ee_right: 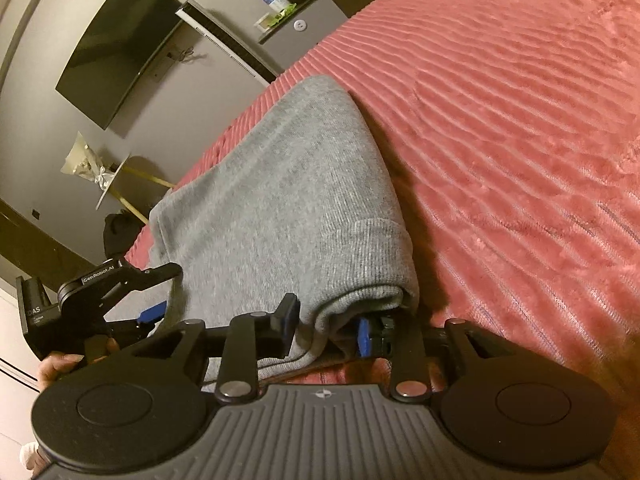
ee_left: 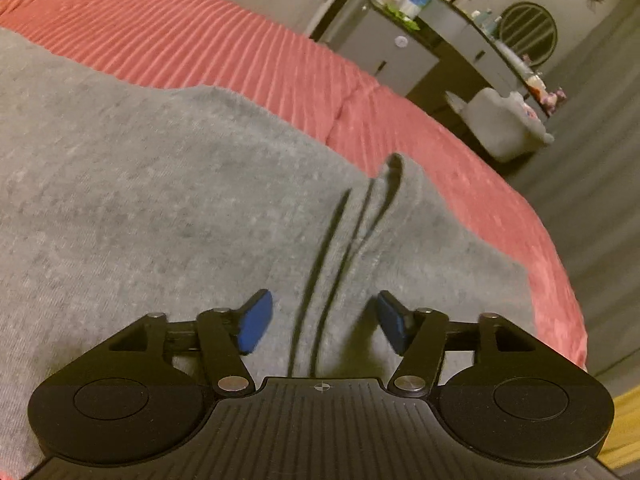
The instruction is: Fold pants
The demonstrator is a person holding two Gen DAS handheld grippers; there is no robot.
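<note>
Red ribbed bedspread [ee_right: 520, 128] filling the right half of the right wrist view, plenty of bare cover to the right of the cloth. Same red spread in the left wrist view, curving from upper left down the right side, its edge dropping off to grey floor [ee_left: 592, 208] at far right. Grey pants [ee_right: 280, 200] lying folded on the spread, long axis running from lower centre up toward the upper middle of the right wrist frame, rounded far end close to the bed's left edge. In the left wrist view, pants covering the whole centre and left, with two dark drawcords [ee_left: 320, 280] trailing up the middle toward a fold.

No containers in play; dresser [ee_left: 404, 56] with small clutter on top, far upper right, details too small to tell.

Left gripper [ee_left: 322, 322] low over the cloth, blue pads [ee_left: 256, 322] spread wide, drawcords running between them, nothing pinched. Also seen at lower left of the right wrist view, held in a hand [ee_right: 60, 364].

Right gripper [ee_right: 326, 332] at the near rolled edge of the pants, fingers part-spread, thick fold sitting between the pads; whether they actually press it, cannot tell.
</note>
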